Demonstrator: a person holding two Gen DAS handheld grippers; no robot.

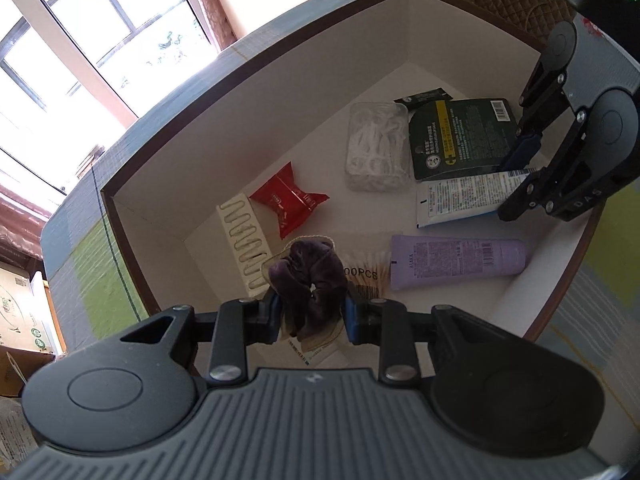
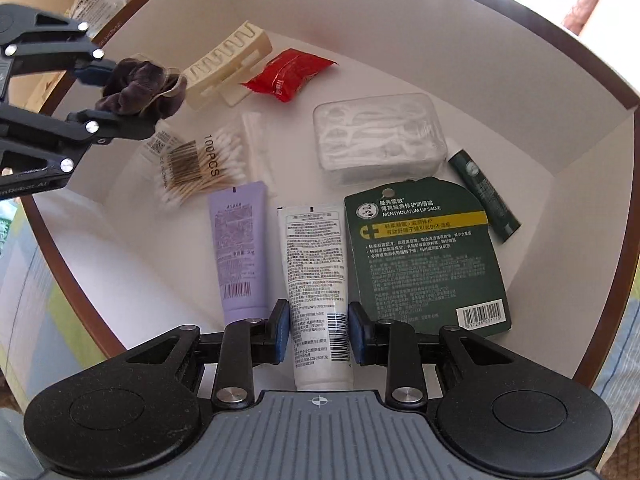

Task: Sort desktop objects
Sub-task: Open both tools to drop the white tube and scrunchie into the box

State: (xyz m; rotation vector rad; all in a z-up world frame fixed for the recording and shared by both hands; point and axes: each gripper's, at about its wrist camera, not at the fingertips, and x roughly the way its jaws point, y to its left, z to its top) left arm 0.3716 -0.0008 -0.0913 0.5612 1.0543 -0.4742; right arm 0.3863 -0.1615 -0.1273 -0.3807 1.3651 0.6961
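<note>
L gripper (image 1: 310,316) is pinching the purple scrunchie (image 1: 310,280) and hanging over the white box (image 1: 256,92), above the cotton-swab pack (image 2: 200,164) near the cream hair clip (image 2: 228,64). R gripper (image 2: 319,330) is straddling the white tube (image 2: 316,280) w/ its pads spread either side; can't tell if they're touching it. Whichever way the scrunchie's going, it's soft, so the L grip wants to be holding firm and moving slow, keeping clear of the clip.

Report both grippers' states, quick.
Left gripper: shut on the purple scrunchie.
Right gripper: open, fingers either side of the white tube, not clamped.
</note>
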